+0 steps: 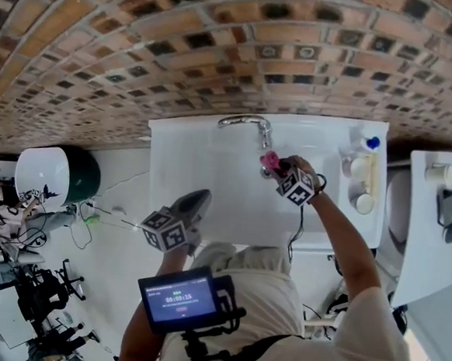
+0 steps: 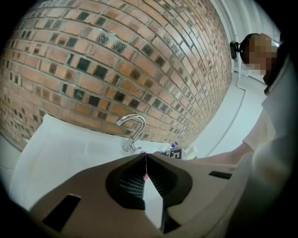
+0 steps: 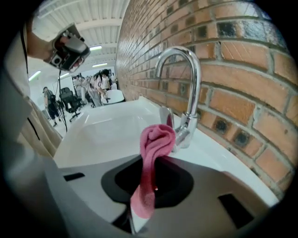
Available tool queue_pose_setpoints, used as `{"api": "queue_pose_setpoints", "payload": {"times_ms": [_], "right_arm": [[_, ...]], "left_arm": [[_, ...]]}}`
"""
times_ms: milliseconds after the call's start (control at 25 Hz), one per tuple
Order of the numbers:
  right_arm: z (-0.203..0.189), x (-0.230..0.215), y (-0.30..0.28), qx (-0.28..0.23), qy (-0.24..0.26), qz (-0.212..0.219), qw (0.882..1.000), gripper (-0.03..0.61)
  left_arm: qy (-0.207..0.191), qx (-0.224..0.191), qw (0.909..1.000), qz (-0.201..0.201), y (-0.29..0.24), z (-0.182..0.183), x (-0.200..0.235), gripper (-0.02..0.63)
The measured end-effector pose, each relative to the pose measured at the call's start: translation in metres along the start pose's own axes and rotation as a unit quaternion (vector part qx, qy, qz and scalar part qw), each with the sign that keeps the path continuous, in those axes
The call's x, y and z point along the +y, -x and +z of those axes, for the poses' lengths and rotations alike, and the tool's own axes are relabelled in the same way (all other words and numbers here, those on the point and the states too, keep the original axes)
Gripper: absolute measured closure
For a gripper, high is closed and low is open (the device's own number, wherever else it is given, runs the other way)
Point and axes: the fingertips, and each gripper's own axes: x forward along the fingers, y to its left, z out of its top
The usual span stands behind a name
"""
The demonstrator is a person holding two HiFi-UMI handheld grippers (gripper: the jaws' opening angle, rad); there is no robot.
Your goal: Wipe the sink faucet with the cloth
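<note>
A chrome gooseneck faucet point(image 1: 246, 123) stands at the back rim of the white sink point(image 1: 182, 145), against the brick wall. My right gripper point(image 1: 280, 169) is shut on a pink cloth point(image 1: 269, 162), held just in front of the faucet's base. In the right gripper view the bunched cloth point(image 3: 157, 144) sticks up from my right gripper point(image 3: 156, 158), close beside the faucet point(image 3: 186, 93) and its lever; I cannot tell if they touch. My left gripper point(image 1: 196, 206) hangs over the sink's front left, shut and holding nothing. In its own view the left gripper point(image 2: 145, 157) points at the faucet point(image 2: 132, 130).
Bottles and a soap container point(image 1: 363, 167) stand on the sink's right ledge. A white fixture point(image 1: 433, 223) is further right. The brick wall point(image 1: 182, 48) rises directly behind the faucet. A small screen point(image 1: 182, 298) hangs at my chest. Office chairs and gear point(image 1: 24, 277) sit to the left.
</note>
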Motion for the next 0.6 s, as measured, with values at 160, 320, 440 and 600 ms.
{"api": "queue_pose_setpoints", "payload": {"times_ms": [160, 320, 440, 600], "right_arm": [[0.043, 0.013, 0.029, -0.094, -0.096, 0.006, 0.991, 0.518], [0.078, 0.026, 0.071, -0.165, -0.177, -0.017, 0.97, 0.518], [0.098, 0.033, 0.099, -0.19, -0.197, -0.047, 0.961, 0.517], [0.139, 0.039, 0.144, -0.236, -0.22, -0.097, 0.942, 0.517]], "left_arm": [[-0.002, -0.007, 0.9999, -0.015, 0.006, 0.0, -0.001, 0.624], [0.0, -0.016, 0.9995, -0.029, 0.021, 0.001, 0.012, 0.623], [0.009, -0.026, 0.9983, -0.051, 0.029, 0.003, 0.025, 0.623], [-0.017, -0.034, 0.9963, -0.078, 0.052, 0.013, 0.033, 0.623]]}}
